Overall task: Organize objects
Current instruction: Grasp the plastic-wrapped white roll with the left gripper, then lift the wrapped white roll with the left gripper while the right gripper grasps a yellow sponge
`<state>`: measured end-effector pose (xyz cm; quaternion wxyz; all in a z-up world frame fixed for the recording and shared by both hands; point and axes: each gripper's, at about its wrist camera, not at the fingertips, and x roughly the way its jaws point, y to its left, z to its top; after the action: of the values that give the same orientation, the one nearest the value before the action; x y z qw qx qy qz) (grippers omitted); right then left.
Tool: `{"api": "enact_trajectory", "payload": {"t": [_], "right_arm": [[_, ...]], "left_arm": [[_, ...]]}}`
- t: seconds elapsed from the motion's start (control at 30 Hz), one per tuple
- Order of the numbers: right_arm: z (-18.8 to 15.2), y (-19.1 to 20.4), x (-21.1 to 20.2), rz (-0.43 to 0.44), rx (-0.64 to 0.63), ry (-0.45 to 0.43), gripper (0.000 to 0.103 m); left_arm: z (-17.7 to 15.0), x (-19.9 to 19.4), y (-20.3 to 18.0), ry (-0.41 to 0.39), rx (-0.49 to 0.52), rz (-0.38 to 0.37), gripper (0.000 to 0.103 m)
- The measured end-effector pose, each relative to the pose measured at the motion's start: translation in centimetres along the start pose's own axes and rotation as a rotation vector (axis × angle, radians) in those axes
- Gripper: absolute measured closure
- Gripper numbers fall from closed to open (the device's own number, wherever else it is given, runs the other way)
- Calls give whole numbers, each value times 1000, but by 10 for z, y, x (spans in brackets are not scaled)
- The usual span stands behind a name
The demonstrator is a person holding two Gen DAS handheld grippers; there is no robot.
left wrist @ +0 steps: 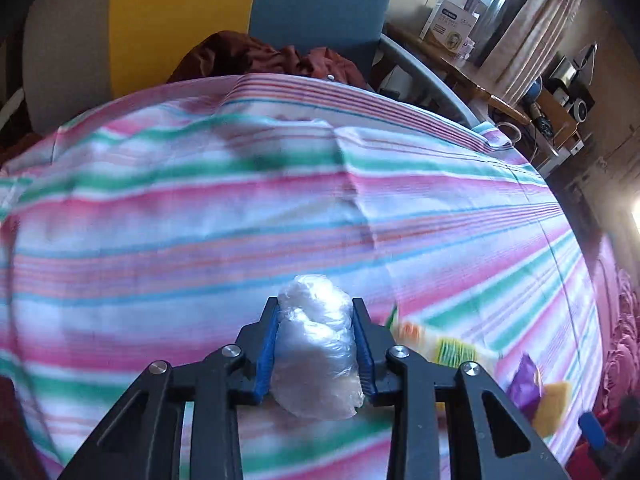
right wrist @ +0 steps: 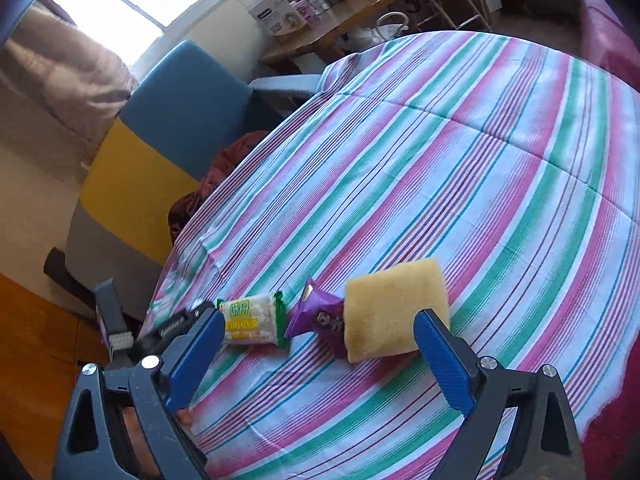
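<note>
Striped cloth (right wrist: 440, 168) in pink, green, white and blue covers the tabletop in both views. At the left, the left tongs (left wrist: 316, 344) point steeply down toward the cloth, and their blue pads (left wrist: 267, 354) press on both sides of a crumpled clear plastic bag (left wrist: 316, 340), so the tongs are clamped narrow around it; the bag bulges out above and below the pads, and whether its lower end touches the cloth cannot be told. In the right wrist view the black body of these same tongs shows at the left edge of the tabletop, just beside a green and yellow snack packet (right wrist: 252, 320). That packet lies flat on the cloth. Just to its right lies a purple snack packet (right wrist: 320, 320), nearly touching it end to end. A yellow sponge (right wrist: 394, 308) lies next to the right, its near left edge overlapping the purple packet. All three form a short row near the front edge of the tabletop. The right tongs (right wrist: 316, 344) tilt down toward this row with their fingers spread wide, one blue pad by the green and yellow packet and the other by the right edge of the sponge, nothing held between them. No container shows on the tabletop. Beyond the cloth's far edge stands a chair (right wrist: 188, 104) with a blue and yellow back, with a dark red garment (left wrist: 256, 56) bunched on its seat.
</note>
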<state>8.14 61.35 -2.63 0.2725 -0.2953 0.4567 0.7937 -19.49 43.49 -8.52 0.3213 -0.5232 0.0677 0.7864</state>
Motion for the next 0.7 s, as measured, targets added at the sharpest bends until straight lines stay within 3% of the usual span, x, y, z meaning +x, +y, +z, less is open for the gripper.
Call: {"api": "enact_trajectory", "payload": {"t": [0.3,0.53,0.7], "right_arm": [[9,-26,-6,-36,126,-39,7],[10,-35,2,-139,138,-24,7],[7,-27,24,-205,65,53,6]], "left_arm": [[-63,-35,-2,15,114,123,70],[-120,-64,-15,24,189,118,70],[-156,-84,-21,3,207,82,70]]}}
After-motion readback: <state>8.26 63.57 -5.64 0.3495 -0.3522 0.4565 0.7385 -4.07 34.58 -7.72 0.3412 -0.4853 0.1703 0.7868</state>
